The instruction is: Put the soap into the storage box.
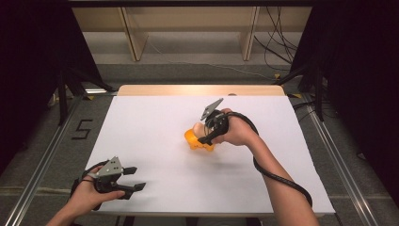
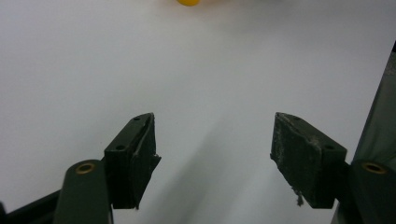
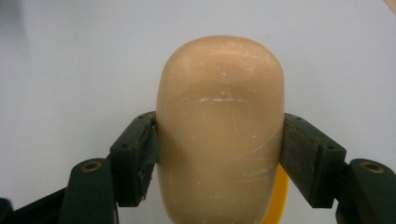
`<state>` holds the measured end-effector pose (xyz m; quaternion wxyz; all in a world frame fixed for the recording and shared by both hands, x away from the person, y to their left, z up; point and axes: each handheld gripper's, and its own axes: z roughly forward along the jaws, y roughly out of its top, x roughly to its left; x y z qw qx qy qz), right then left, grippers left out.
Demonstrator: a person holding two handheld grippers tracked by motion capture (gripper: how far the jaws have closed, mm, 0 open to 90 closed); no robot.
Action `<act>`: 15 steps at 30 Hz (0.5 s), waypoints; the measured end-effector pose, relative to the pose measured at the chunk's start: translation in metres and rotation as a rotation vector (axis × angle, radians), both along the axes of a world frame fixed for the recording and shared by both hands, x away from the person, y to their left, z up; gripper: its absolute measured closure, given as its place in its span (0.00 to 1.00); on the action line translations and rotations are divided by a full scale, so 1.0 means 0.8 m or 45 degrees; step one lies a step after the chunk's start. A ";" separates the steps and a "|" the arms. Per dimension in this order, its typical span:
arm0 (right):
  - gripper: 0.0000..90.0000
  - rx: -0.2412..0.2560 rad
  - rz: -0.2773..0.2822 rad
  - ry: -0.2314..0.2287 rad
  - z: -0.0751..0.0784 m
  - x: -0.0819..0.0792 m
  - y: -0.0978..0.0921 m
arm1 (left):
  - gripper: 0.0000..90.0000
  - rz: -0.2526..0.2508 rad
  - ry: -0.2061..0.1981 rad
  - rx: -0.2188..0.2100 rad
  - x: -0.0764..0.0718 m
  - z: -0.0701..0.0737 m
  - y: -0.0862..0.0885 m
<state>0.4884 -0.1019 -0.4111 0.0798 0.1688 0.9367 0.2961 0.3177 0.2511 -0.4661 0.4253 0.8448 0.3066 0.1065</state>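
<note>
The right gripper (image 3: 219,140) clamps its fingers on a smooth tan block (image 3: 220,126); it could slip out. The left gripper (image 2: 215,154) rests open on the near-left surface (image 1: 155,141).

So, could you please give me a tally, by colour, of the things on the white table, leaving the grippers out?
Tan or peach: 1, the rounded tan object clamped between the right gripper jaws.
Orange-yellow: 1, the orange piece directly under and beside it; whether the two are joined cannot be told.
Total: 2.
The left gripper is open, with nothing between its jaws.
</note>
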 end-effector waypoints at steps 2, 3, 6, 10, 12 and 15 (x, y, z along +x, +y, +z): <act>0.37 -0.003 0.013 -0.001 0.000 0.002 0.000 | 0.34 0.002 -0.002 0.000 0.000 0.000 0.000; 0.37 0.000 0.010 0.003 0.000 0.002 0.000 | 0.34 0.002 -0.002 0.001 0.000 0.000 0.000; 0.37 -0.004 0.020 -0.001 -0.002 0.003 0.000 | 0.34 -0.020 -0.026 0.010 0.001 0.000 0.000; 0.37 -0.006 0.014 -0.005 -0.005 0.004 0.000 | 0.34 -0.018 -0.024 0.008 0.001 0.000 0.000; 0.37 -0.012 0.018 -0.008 -0.005 0.005 0.001 | 0.34 -0.012 -0.019 0.006 0.001 0.000 0.000; 0.37 -0.020 0.018 0.001 -0.006 0.005 0.002 | 0.34 -0.019 -0.021 0.009 0.001 0.000 0.000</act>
